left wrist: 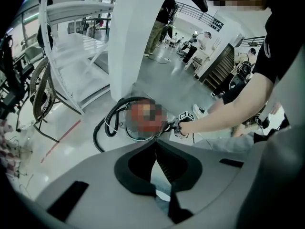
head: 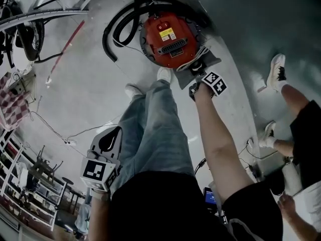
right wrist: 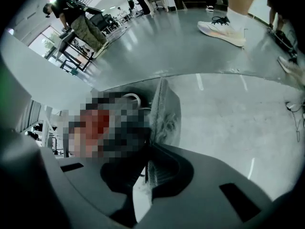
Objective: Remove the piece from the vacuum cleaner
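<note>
A red vacuum cleaner (head: 168,36) with a black hose (head: 120,26) stands on the grey floor in front of my feet. A flat grey piece (head: 198,67) leans at its right side. My right gripper (head: 195,84) reaches down to that piece. In the right gripper view the grey piece (right wrist: 164,109) stands upright between the jaws, and the right gripper (right wrist: 148,165) is shut on its lower edge. My left gripper (head: 114,134) hangs beside my left leg, far from the vacuum. The left gripper (left wrist: 156,144) is shut with nothing in it.
A second person with white shoes (head: 276,72) stands at the right, with cables (head: 253,154) on the floor nearby. A white pillar (left wrist: 133,37) rises behind the vacuum. A red line (head: 65,51) crosses the floor, and bicycles and racks (head: 22,31) stand at the left.
</note>
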